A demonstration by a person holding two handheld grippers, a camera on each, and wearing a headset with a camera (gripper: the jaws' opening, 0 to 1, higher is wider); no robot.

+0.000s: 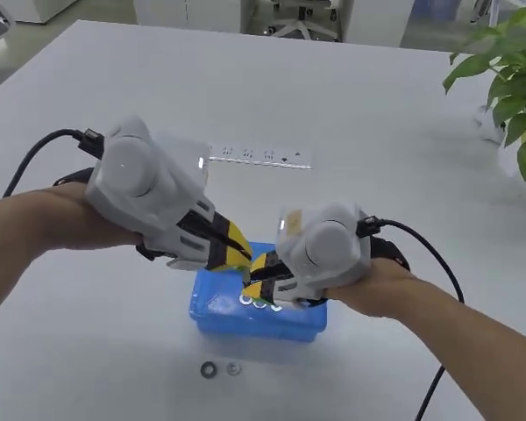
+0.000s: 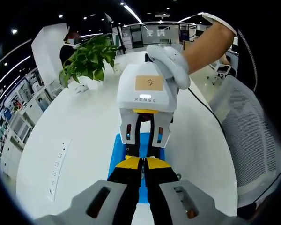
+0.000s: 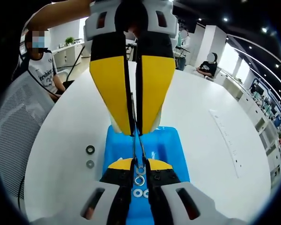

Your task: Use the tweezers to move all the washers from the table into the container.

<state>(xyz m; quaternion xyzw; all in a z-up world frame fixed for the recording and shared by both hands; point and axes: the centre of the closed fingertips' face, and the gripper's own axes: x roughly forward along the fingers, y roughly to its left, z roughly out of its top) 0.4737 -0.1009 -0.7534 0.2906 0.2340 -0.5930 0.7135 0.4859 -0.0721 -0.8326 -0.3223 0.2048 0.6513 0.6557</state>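
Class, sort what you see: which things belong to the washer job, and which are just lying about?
Job: tweezers, table washers, blue container, washers inside it.
Lying about: power strip, plant.

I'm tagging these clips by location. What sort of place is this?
Probably an open-plan office or lab: a big white table with a power strip on it, a potted plant beside it, and a mesh office chair alongside.

Left gripper (image 1: pixel 244 256) and right gripper (image 1: pixel 258 268) met nose to nose over the blue container (image 1: pixel 217 317). Some washers (image 1: pixel 261 303) sat inside, two loose washers (image 1: pixel 221 369) just in front.
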